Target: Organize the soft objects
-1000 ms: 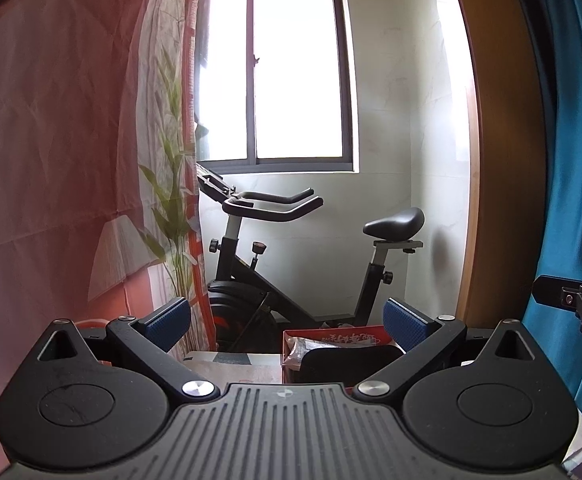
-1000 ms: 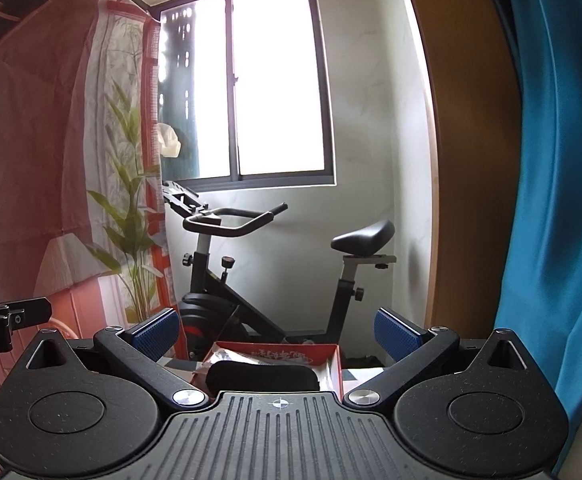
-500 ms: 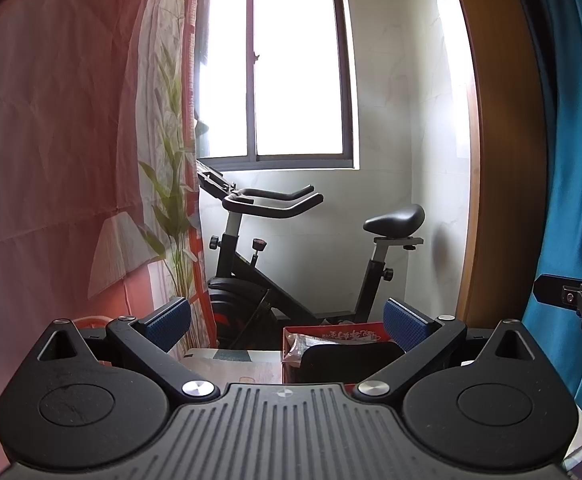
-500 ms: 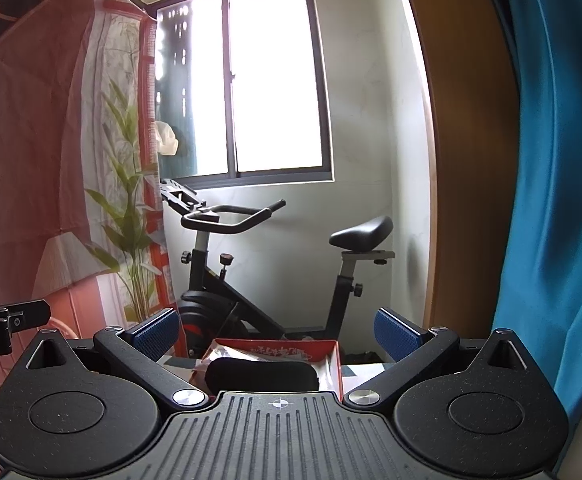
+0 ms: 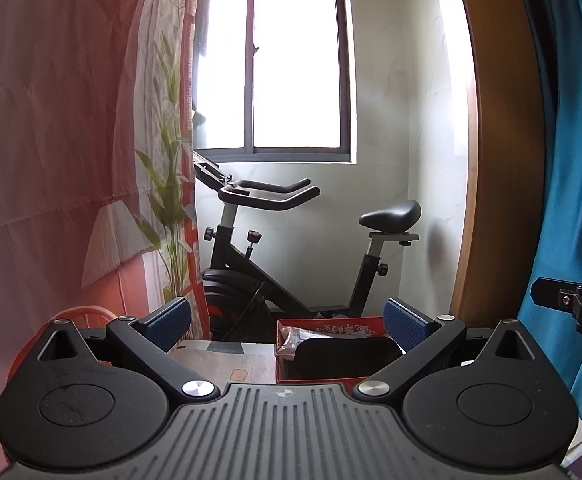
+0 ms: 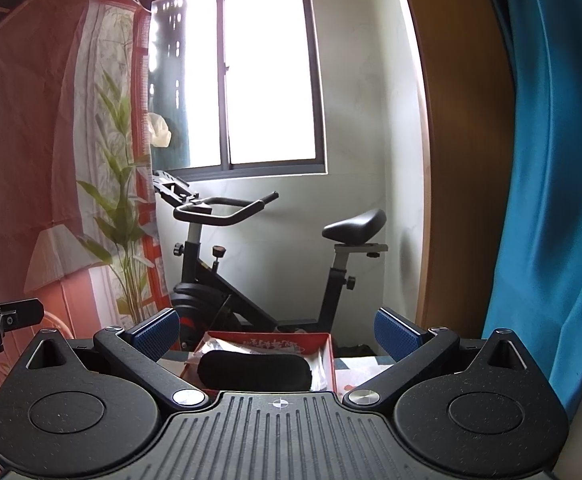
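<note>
Progress: judged early or between steps; no soft object held by either gripper, nothing seen in transit.
Done so far: 1 black soft pad (image 6: pixel 254 370) already lying inside the red box (image 6: pixel 328 354); whether placed as part of the task cannot be told.
Left to do: unclear; other soft objects not visible in either view, much of the table hidden behind the gripper bodies.
Left gripper (image 5: pixel 287 326): spread wide, released, nothing between the blue pads (image 5: pixel 170 322); held level, aimed toward the window (image 5: pixel 297 60) and the exercise bike (image 5: pixel 291 256).
Right gripper (image 6: pixel 277 330): likewise spread wide and empty, blue pads (image 6: pixel 395 332) well apart; box centred between them in the right wrist view.
Gripper spacing: side by side; tip of the right one visible at the right edge of the left view, tip of the left one at the left edge of the right view.
Pad location: in the box, on the table (image 5: pixel 219 362), below and ahead of both grippers, not touched.
Pad appearance: long, dark, rounded ends, matte surface; fills most of the box width; likely compressible.
Box contents, other: crinkled clear plastic wrap (image 6: pixel 211 350) beside the pad, toward the left wall.
Box appearance: shallow, open top, printing on the inner far wall, unreadable.
Surroundings: pink patterned curtain (image 5: pixel 51 120) at left, blue curtain (image 6: pixel 551 160) at right.
</note>
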Motion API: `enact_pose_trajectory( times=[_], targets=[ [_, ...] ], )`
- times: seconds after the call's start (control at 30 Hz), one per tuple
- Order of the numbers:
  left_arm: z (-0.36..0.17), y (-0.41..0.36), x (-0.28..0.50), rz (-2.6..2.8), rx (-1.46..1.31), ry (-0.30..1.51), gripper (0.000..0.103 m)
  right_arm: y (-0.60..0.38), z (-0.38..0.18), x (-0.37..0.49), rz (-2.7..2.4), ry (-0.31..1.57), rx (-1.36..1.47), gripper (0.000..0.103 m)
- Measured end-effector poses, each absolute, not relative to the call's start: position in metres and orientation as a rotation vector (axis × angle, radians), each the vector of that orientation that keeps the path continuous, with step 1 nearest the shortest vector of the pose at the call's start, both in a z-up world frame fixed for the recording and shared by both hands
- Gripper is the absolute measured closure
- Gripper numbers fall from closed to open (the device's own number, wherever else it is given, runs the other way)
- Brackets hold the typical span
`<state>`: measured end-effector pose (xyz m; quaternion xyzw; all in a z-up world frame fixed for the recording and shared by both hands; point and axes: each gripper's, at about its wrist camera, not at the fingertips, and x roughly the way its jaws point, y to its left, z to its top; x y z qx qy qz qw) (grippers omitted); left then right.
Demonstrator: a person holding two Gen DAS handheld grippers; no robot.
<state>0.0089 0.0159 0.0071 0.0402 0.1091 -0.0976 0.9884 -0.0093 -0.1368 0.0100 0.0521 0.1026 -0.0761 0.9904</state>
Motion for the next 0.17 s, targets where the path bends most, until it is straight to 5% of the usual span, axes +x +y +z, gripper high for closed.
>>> enact_pose_trajectory(
  times=[0.17],
  targets=[
    [0.0058, 0.0183, 0.0105, -0.200, 0.075, 0.220, 0.000, -0.1356, 0.0089, -0.0061, -0.158, 0.215, 0.103, 0.000]
  ],
)
